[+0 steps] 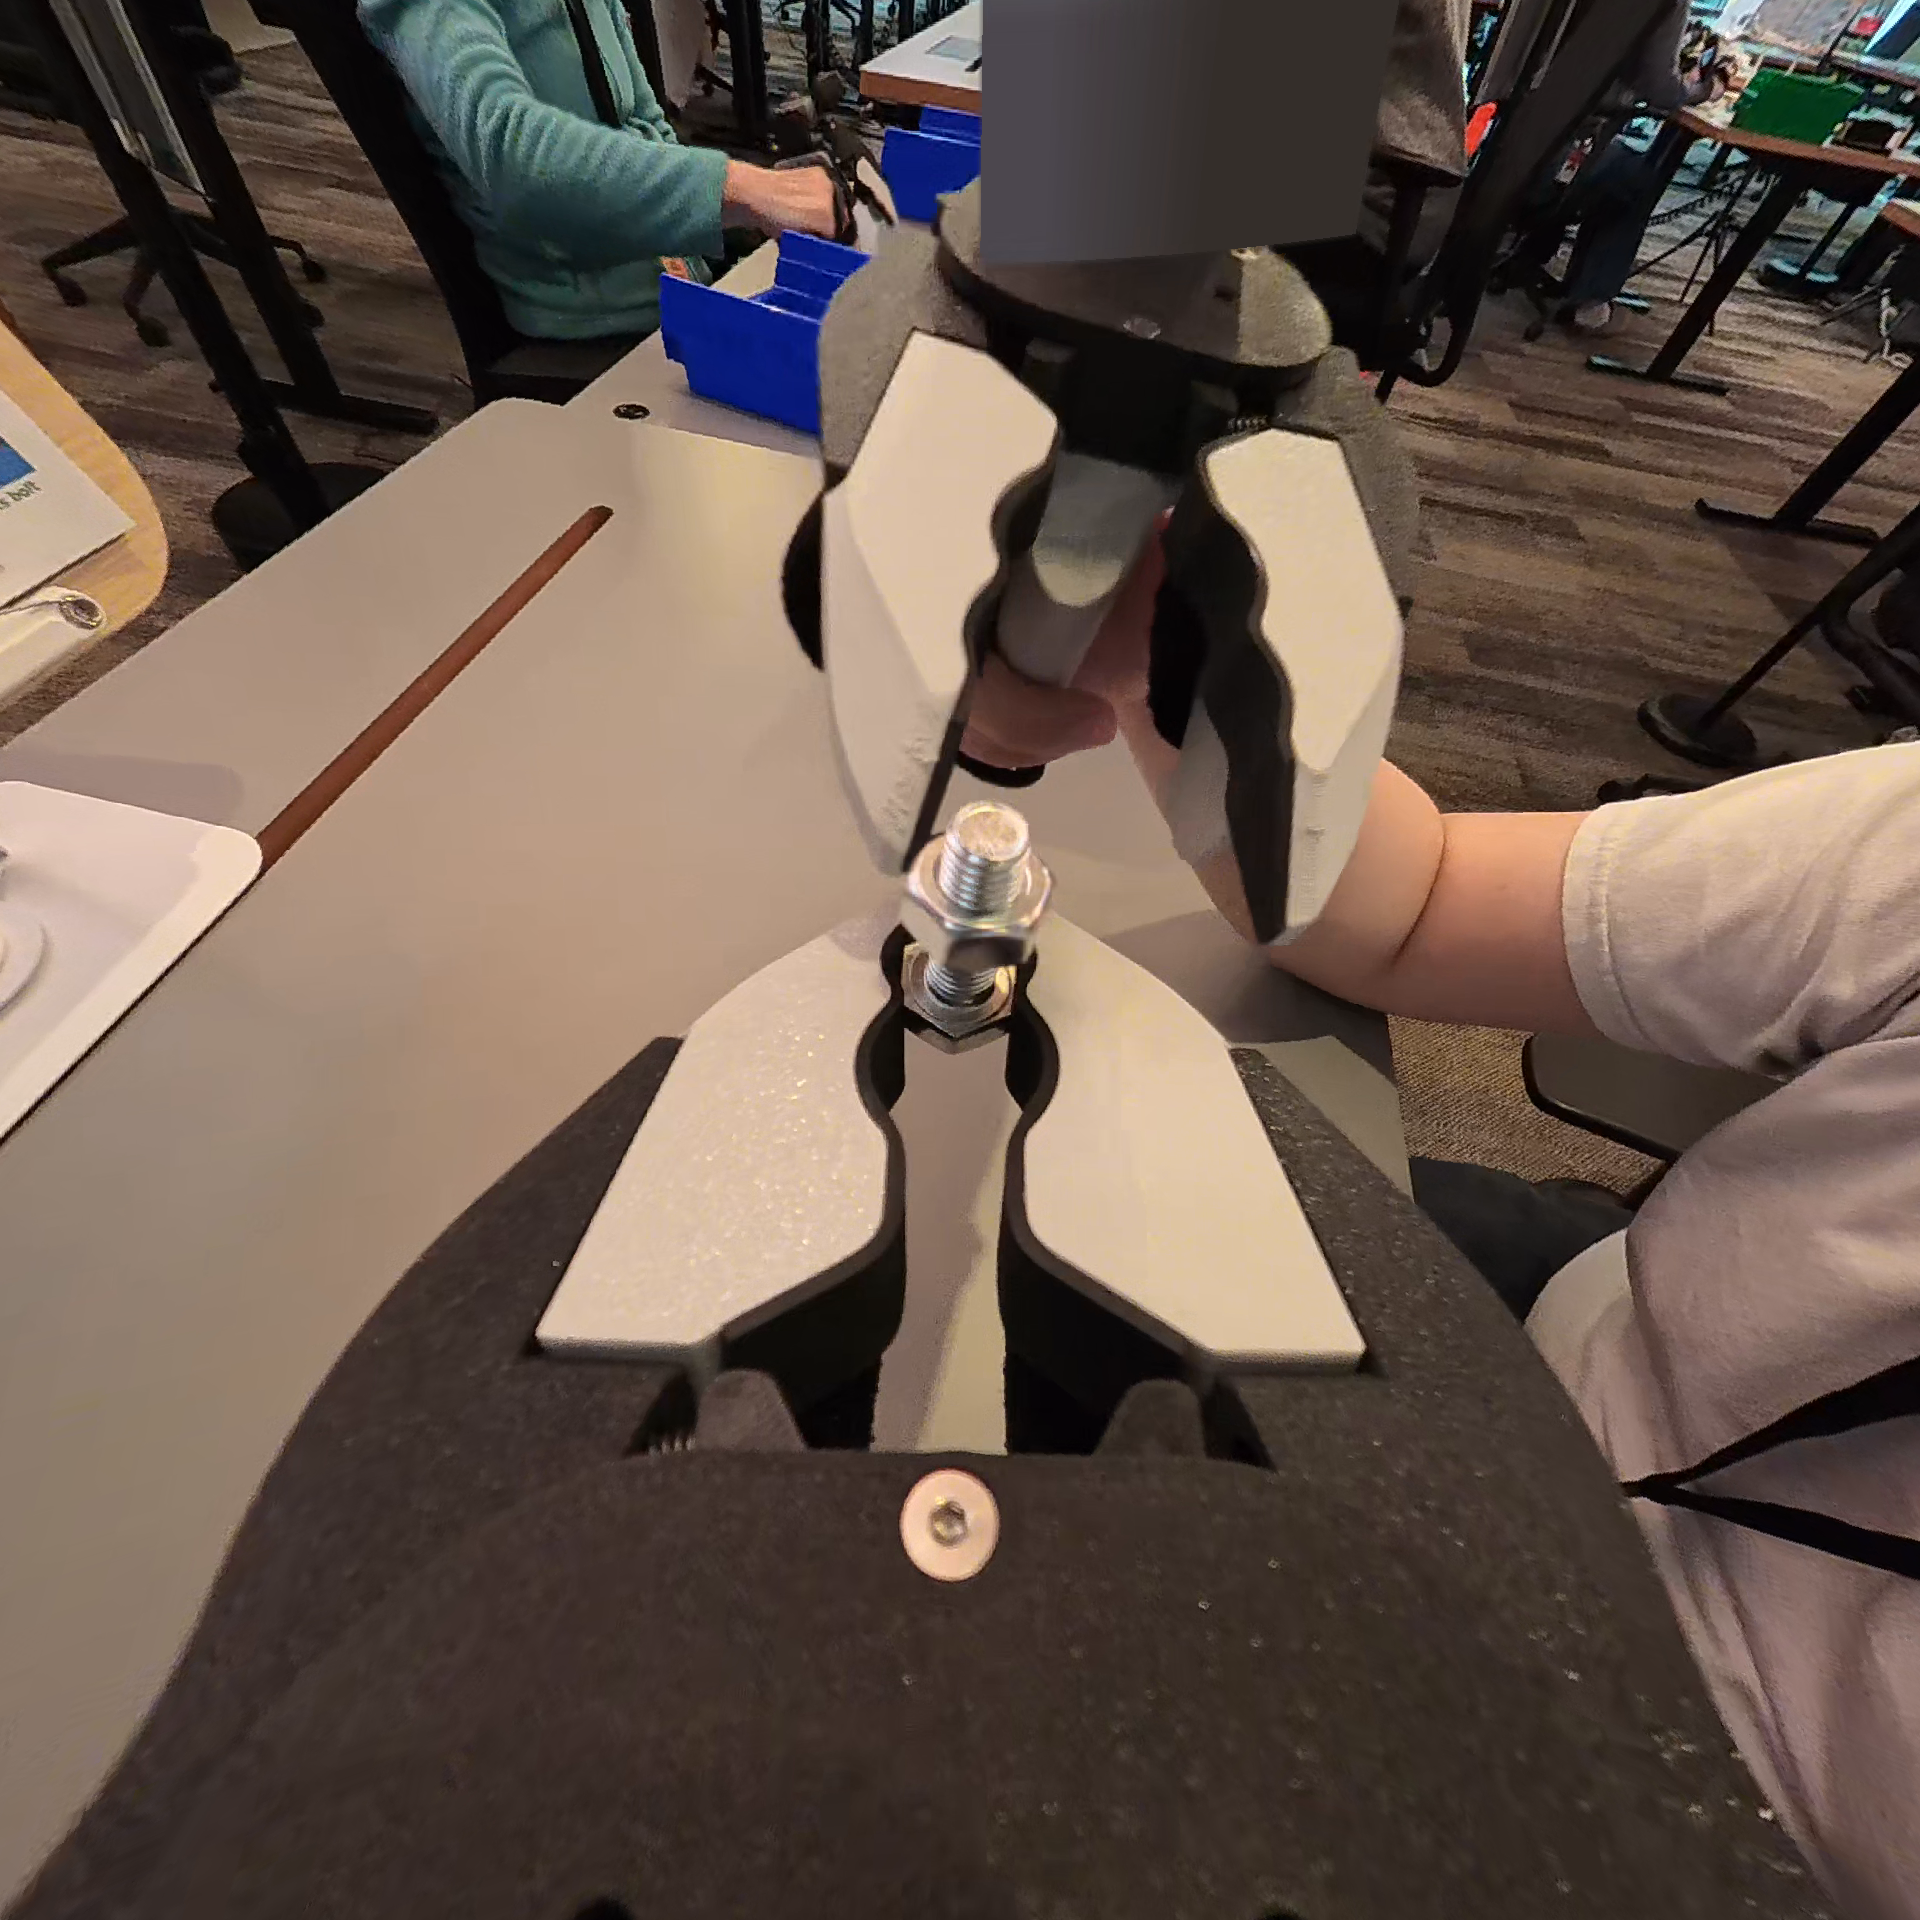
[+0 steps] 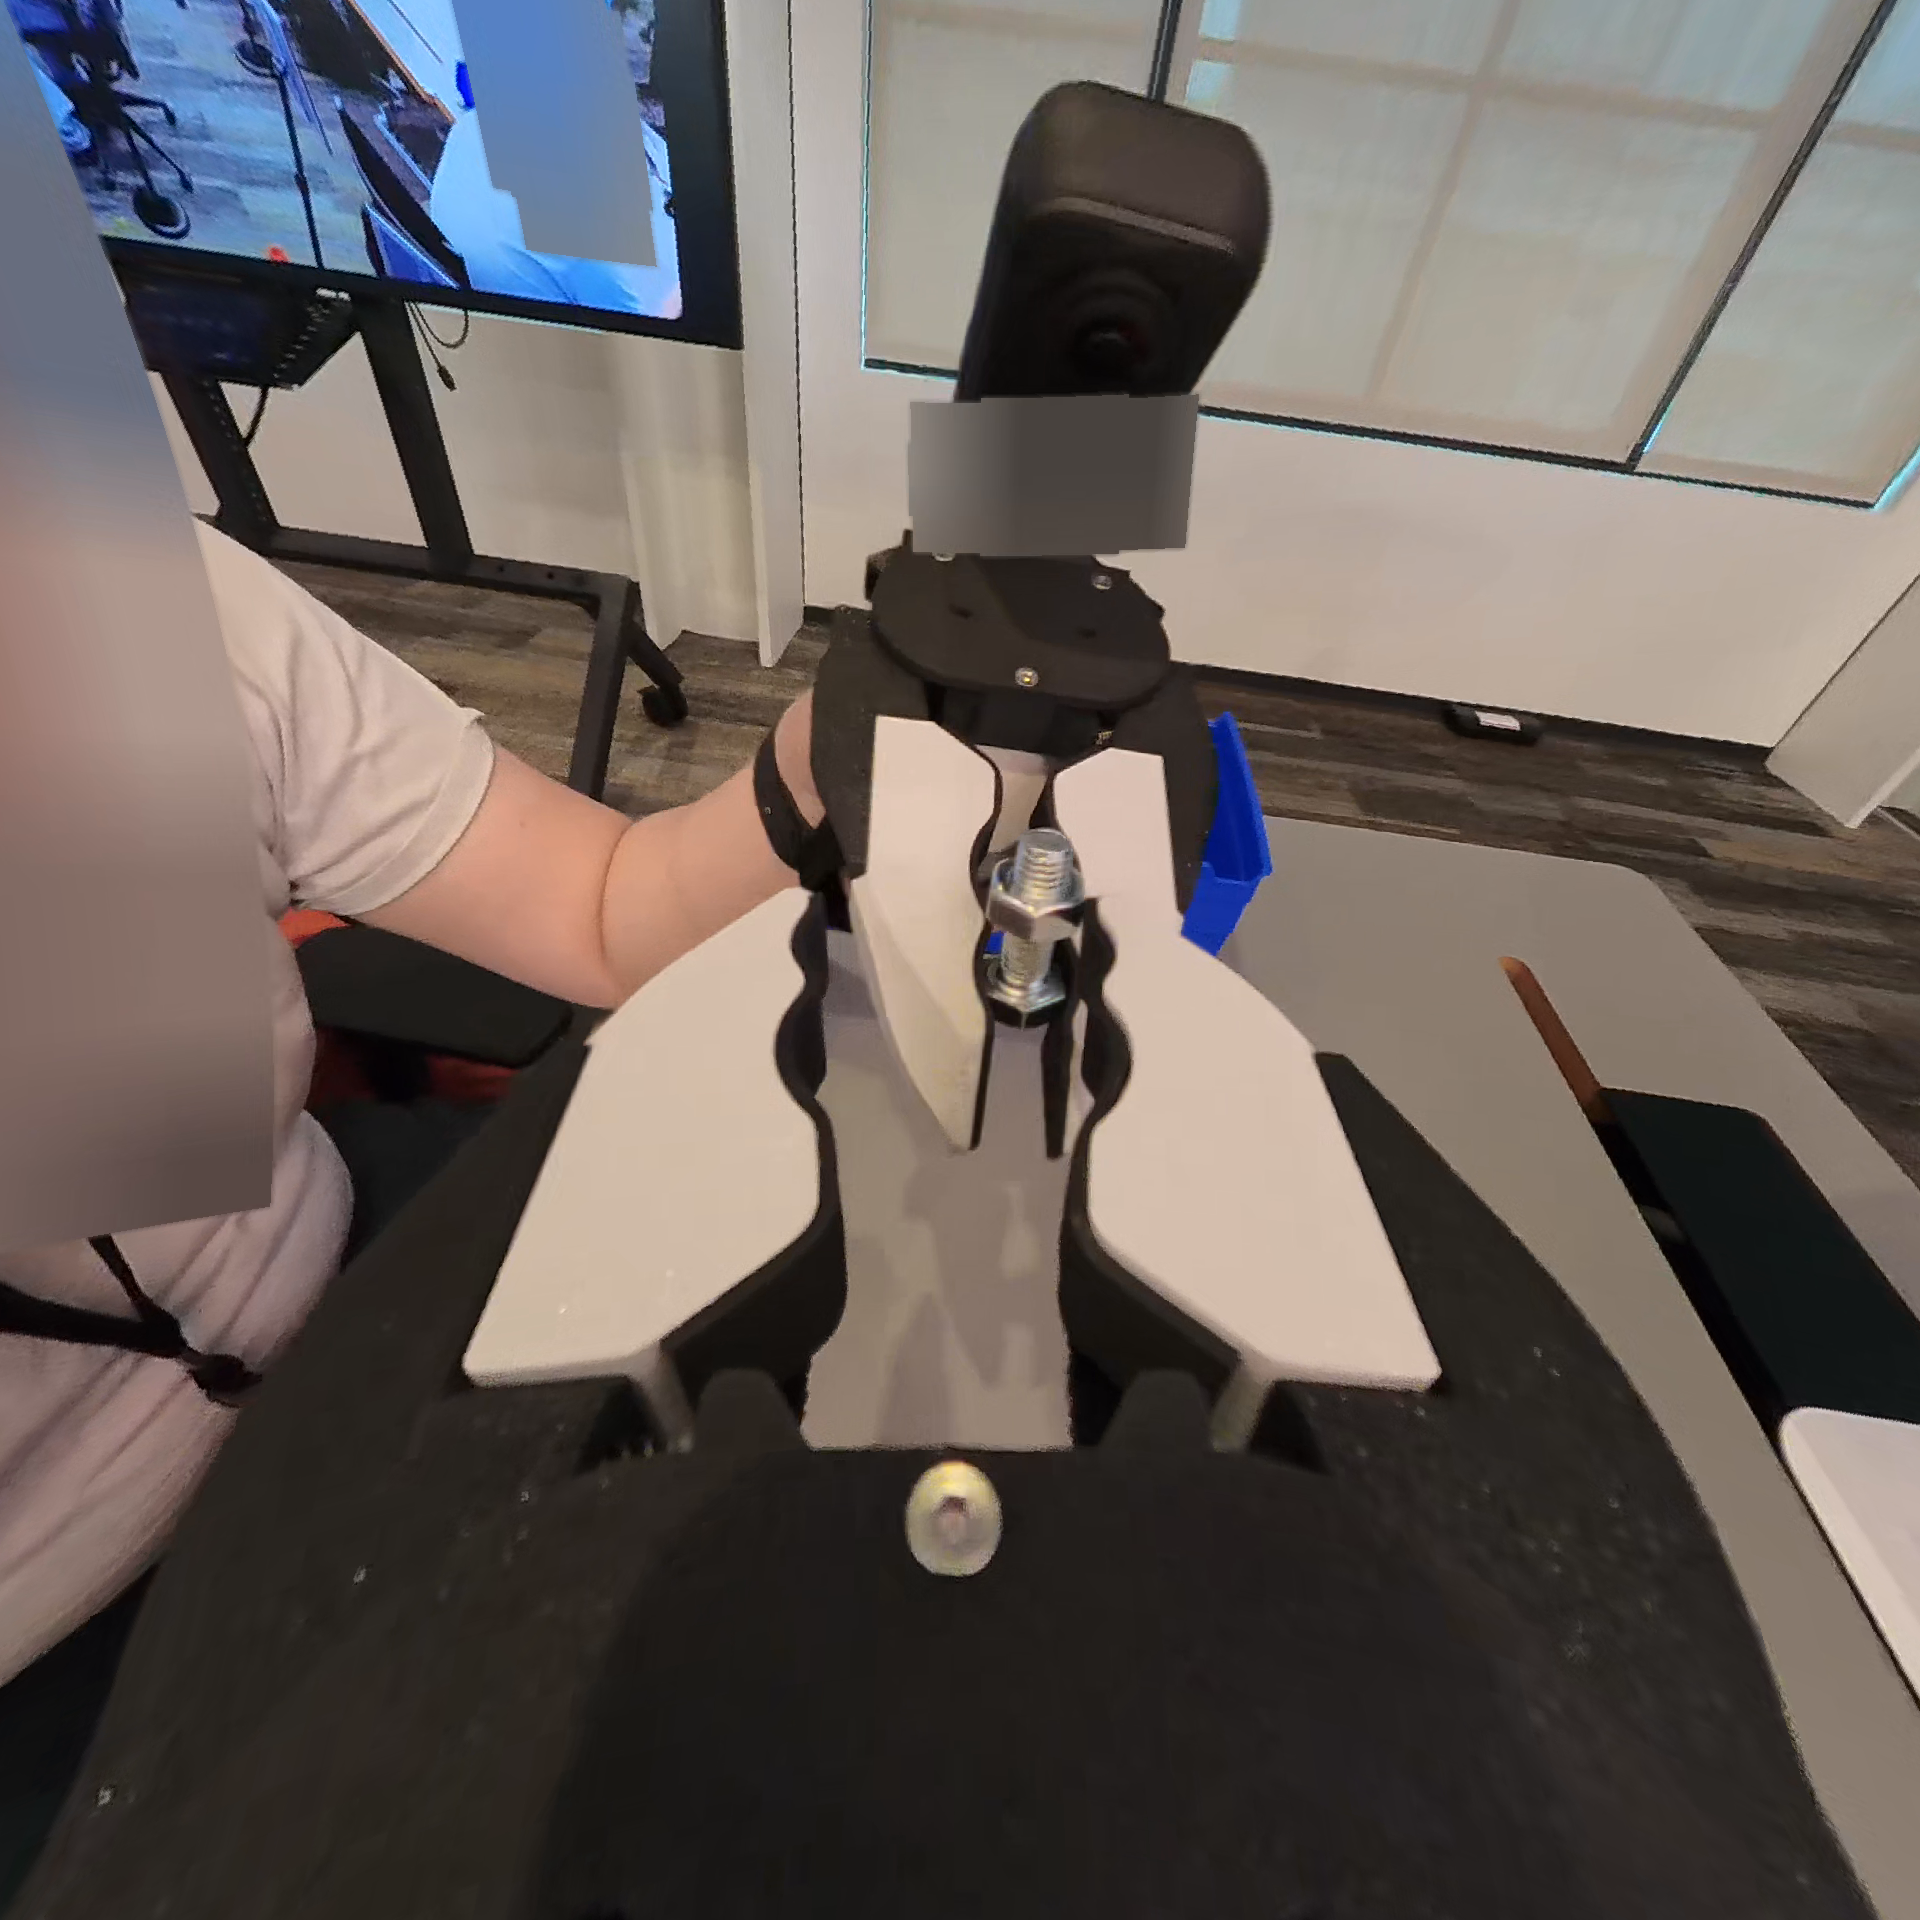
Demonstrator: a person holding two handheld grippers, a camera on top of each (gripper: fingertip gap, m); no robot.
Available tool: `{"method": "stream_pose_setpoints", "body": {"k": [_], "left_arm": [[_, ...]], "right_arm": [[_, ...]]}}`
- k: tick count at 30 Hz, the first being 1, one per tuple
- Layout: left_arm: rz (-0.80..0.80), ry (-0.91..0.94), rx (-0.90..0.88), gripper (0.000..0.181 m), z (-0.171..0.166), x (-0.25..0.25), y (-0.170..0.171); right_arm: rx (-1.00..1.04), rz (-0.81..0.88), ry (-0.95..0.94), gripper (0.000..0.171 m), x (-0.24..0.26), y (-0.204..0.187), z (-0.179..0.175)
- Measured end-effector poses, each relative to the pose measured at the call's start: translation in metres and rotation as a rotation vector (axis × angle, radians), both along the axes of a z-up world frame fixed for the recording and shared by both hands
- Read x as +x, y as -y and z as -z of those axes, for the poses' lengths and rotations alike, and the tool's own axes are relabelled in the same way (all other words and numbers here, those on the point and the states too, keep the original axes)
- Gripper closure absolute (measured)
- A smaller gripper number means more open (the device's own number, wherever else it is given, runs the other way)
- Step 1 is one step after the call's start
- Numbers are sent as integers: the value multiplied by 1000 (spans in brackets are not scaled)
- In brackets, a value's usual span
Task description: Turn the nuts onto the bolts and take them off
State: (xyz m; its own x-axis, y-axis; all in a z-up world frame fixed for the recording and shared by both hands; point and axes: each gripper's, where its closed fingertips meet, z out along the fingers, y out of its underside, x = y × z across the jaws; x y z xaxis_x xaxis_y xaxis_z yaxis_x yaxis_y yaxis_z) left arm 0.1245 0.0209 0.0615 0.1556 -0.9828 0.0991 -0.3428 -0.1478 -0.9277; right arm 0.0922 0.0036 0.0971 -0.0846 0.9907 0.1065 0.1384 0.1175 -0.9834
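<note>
My left wrist camera sits just behind my left gripper point(image 1: 961, 987), looking forward along its fingers and down across the grey table point(image 1: 520, 831), with the room's desks towards twelve o'clock. My right wrist camera sits just behind my right gripper point(image 2: 951, 997), facing the opposite way, towards a window wall and a monitor point(image 2: 364, 156) at eleven o'clock. Both views are very near. They share the bolt point(image 1: 971, 914) point(image 2: 1034, 914) with its nut point(image 1: 977, 909) point(image 2: 1029, 912), and each sees the other gripper head-on at twelve o'clock.
</note>
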Motion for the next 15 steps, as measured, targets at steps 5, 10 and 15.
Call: {"method": "stream_pose_setpoints", "body": {"k": [5, 10, 15], "left_arm": [[-5, 18, -16, 167, -2, -3, -2], [2, -6, 5, 167, 1, 1, 1], [-13, 3, 2, 167, -1, -3, -3]], "right_arm": [[-13, -12, -39, 148, 9, 2, -9], [-22, 12, -14, 127, -3, -6, 1], [1, -26, 1, 134, 4, 4, -1]]}}
